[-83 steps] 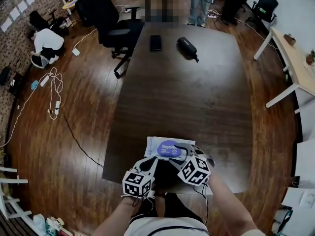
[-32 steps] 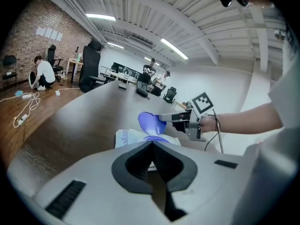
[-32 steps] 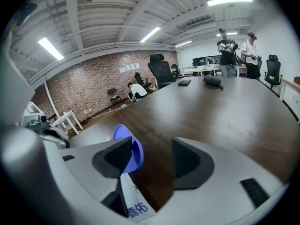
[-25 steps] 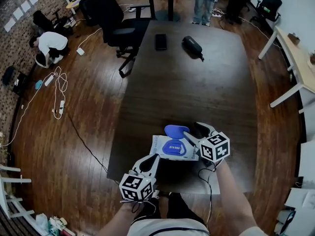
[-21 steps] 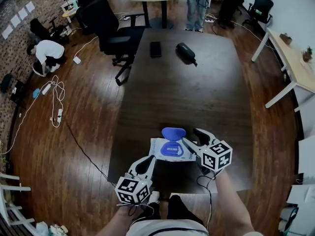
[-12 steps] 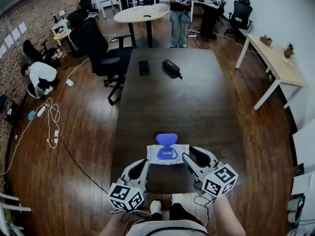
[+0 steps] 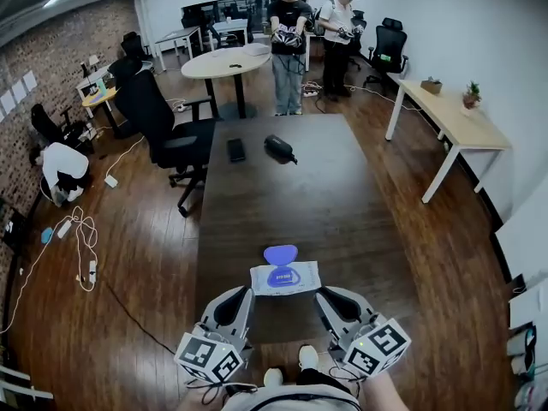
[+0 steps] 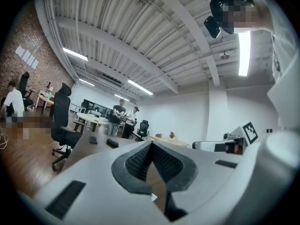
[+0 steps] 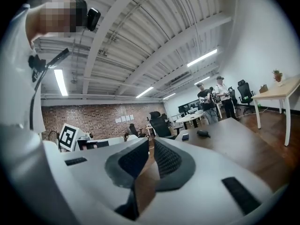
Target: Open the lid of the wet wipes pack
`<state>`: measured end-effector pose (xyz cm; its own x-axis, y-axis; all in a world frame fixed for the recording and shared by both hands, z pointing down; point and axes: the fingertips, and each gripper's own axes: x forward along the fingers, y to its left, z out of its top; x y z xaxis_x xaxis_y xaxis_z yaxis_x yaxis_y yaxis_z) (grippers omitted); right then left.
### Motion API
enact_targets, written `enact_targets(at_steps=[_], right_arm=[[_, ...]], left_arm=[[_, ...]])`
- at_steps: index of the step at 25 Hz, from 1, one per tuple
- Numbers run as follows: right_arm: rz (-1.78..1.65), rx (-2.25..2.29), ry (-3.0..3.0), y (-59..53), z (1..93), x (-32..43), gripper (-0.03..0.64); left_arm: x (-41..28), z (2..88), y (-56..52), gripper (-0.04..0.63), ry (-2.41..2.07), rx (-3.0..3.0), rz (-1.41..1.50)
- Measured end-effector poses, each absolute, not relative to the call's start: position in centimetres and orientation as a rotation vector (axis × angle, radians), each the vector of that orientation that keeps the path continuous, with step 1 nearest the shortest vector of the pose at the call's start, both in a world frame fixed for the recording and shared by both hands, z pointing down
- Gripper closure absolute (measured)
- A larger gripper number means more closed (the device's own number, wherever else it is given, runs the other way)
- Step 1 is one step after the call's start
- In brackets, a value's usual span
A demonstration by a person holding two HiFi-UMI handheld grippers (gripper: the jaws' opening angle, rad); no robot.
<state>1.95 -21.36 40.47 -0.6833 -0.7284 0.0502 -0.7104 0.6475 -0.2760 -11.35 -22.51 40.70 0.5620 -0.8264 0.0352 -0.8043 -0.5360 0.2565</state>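
Print on wet wipes pack (image 7: 285,278) illegible

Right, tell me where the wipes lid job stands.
Done: the blue lid of the wet wipes pack stands flipped up. In hand: nothing; the left gripper is shut and empty, the right gripper is closing its jaws on nothing, both short of the pack. Left: nothing that shows.

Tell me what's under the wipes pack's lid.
The blue lid is flipped open, exposing a blue oval frame on the wet wipes pack. Wipes inside: cannot tell.
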Motion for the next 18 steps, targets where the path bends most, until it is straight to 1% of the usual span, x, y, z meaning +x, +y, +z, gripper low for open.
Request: enact_targets(at_steps=[2, 6, 18], right_arm=[[-0.422, -1.243, 2.780, -19.9, 40.6, 2.1, 0.573], [-0.389, -1.294, 2.779, -17.6, 41.1, 1.8, 0.601], [-0.338, -1.328, 2.819, -12.9, 40.7, -0.7, 0.609]], left_arm=[[-11.5, 40.5, -21.3, 0.594, -1.350, 2.566, -0.142], [-12.2, 40.9, -19.3, 0.594, -1.325, 2.576, -0.155], [-13.3, 40.8, -15.6, 0.594, -1.242, 2.594, -0.185]])
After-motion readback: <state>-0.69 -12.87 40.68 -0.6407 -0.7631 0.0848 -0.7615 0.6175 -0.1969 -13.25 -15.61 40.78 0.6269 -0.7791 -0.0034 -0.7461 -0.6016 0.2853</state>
